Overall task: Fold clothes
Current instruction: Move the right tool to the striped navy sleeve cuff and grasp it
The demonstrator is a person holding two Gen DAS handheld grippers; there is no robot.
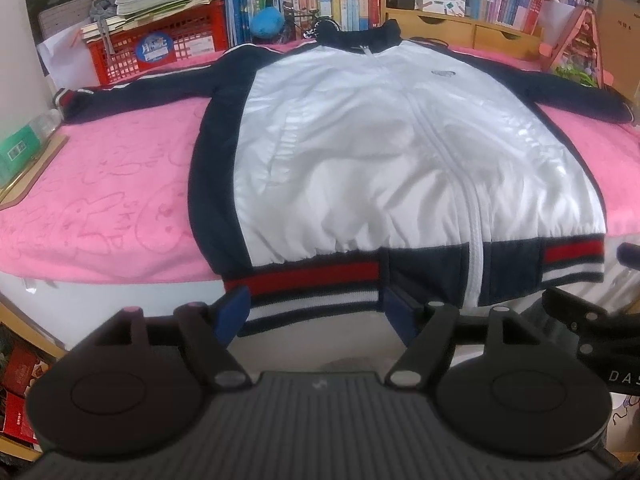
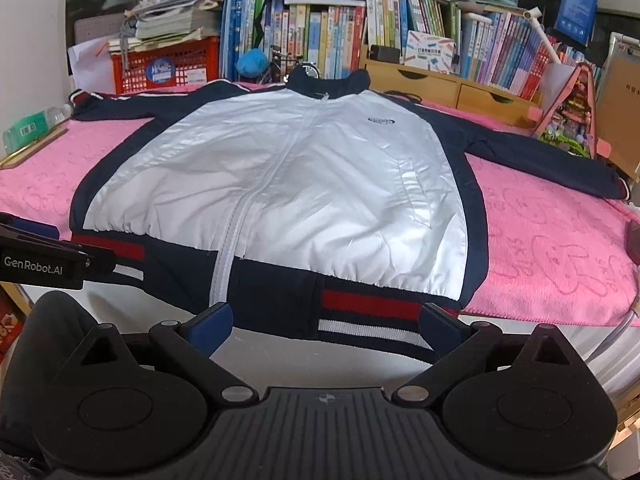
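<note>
While the jacket [image 1: 360, 152] is lying flat, front up, on the pink towel [image 1: 112, 200] covering the counter, both grippers, left [image 1: 314, 312] and right [image 2: 326, 326], are hovering at its hem, jaws released, gripping nothing.

The jacket [image 1: 360, 152] has a glossy white front, navy side panels, sleeves and collar, a white zip strip down the middle, and a hem band [image 1: 316, 284] striped red, white and navy — thin white lines also run along the sleeve tops. It lies on a pink towel [image 1: 108, 200] pressed with faint cartoon outlines. At the far edge stand a red mesh crate [image 1: 160, 46] with a round blue sticker and a row of many-coloured book spines [image 2: 320, 40]; each gripper's pads [image 2: 212, 326] are blue on black arms.
</note>
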